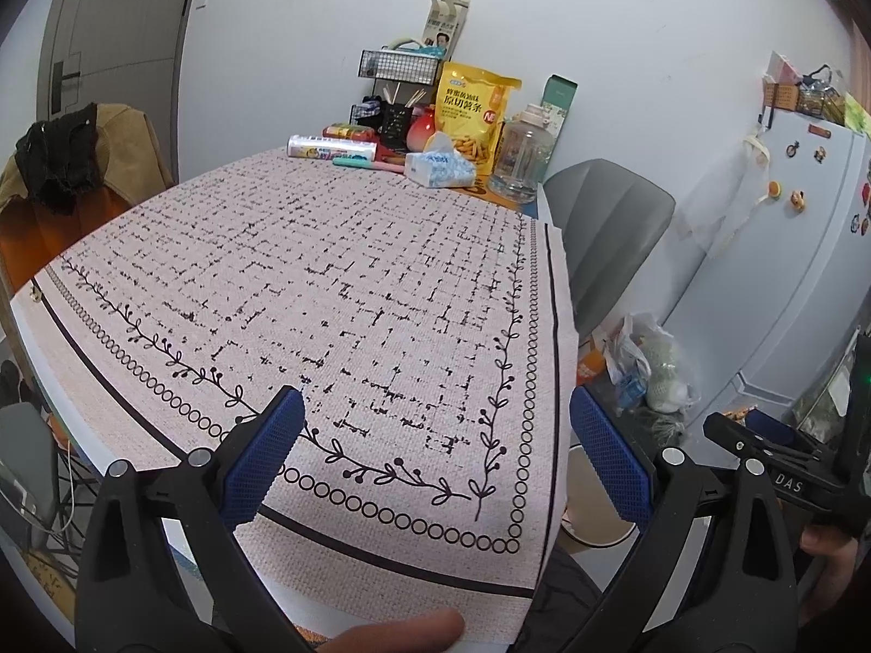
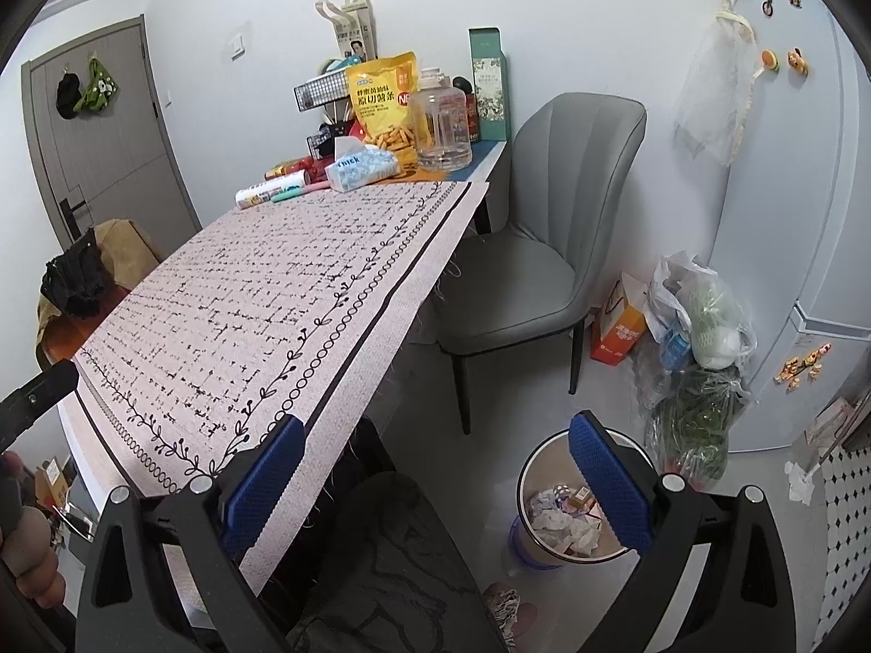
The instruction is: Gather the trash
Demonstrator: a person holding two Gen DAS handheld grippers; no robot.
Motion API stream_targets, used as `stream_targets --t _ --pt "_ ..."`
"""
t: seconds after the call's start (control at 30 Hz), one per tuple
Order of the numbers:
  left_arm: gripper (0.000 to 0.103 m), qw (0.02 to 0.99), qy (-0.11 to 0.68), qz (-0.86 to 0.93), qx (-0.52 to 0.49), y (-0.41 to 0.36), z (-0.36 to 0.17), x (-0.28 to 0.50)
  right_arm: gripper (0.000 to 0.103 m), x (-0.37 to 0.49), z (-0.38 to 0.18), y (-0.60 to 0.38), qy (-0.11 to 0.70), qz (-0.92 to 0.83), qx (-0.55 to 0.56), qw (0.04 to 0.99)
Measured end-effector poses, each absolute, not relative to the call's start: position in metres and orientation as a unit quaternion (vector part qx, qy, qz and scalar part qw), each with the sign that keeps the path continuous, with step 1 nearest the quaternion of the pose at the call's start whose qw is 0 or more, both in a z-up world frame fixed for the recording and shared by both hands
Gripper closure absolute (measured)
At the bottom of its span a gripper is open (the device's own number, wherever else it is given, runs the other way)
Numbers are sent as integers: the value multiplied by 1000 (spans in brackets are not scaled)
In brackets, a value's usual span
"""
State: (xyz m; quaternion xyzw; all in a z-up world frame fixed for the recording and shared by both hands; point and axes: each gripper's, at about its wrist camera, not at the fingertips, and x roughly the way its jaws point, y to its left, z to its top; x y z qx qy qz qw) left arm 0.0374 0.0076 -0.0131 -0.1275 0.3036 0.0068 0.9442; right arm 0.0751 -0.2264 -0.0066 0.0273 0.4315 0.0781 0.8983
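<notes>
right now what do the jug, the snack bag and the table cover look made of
Jug: clear hard plastic, probably; you can see through it, and it has molded ribs. Snack bag: glossy yellow plastic film, shiny and creased. Table cover: woven fabric by its coarse weave and the loose threads at its edge, matte, printed in black.

A patterned cloth [image 1: 326, 283] covers the table [image 2: 484, 155]; snacks and tissues [image 1: 438, 166] crowd its far end.
</notes>
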Motion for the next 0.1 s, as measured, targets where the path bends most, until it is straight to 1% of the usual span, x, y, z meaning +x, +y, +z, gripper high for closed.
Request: stream_targets --t 0.1 --pt "6 941 309 9 -139 16 -22 42 8 79 -12 -218 438 80 18 895"
